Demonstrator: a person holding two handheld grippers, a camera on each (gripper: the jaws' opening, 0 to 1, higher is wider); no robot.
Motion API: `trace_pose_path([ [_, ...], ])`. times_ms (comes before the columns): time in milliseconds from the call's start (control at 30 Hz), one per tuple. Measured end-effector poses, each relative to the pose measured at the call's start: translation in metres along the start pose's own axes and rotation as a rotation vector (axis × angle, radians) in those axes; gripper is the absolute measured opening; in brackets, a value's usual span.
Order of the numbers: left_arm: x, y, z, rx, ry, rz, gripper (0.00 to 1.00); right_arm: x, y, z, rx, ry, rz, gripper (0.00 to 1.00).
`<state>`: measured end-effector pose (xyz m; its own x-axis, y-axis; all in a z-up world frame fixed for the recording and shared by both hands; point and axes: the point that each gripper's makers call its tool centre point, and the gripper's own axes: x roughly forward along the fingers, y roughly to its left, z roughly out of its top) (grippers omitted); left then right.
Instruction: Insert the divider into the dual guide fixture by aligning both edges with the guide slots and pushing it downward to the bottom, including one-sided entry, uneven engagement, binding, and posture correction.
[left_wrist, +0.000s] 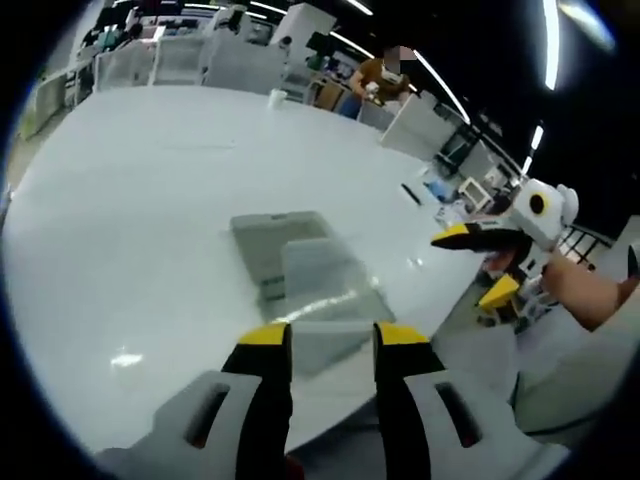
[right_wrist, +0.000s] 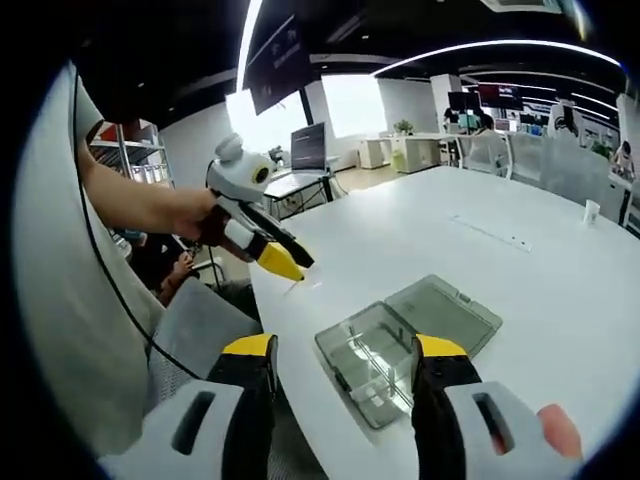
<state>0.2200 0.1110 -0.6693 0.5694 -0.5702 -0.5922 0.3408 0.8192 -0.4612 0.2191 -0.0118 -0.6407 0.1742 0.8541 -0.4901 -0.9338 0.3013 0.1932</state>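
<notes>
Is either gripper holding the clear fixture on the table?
No: the clear fixture lies alone on the white table, with both grippers' jaws open and apart from it.

Left tool (left_wrist: 331, 345) jaws spread, holding nothing; right tool (right_wrist: 343, 356) likewise, both hovering apart.

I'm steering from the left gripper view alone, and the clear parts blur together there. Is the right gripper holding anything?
Observer: No. In the right gripper view the right gripper has its jaws open with nothing between them. The clear fixture lies on the table just beyond them.
Operator: Is the divider in it?
Observer: I can't pick out a divider for certain. A flat clear panel lies on the table against the fixture's far side, not standing in it.
Operator: And my left gripper?
Observer: The left gripper is in a hand by the table's edge, apart from the fixture.
</notes>
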Motion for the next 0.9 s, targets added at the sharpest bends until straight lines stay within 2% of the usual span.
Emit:
trace_pose_path([
  [300, 0.001, -0.021, 0.008, 0.003, -0.032, -0.081, 0.28, -0.003, 0.001, 0.009, 0.024, -0.036, 0.012, 0.50],
  [900, 0.005, -0.054, 0.019, 0.029, -0.056, -0.193, 0.28, -0.007, -0.002, 0.026, 0.066, -0.093, 0.018, 0.49],
])
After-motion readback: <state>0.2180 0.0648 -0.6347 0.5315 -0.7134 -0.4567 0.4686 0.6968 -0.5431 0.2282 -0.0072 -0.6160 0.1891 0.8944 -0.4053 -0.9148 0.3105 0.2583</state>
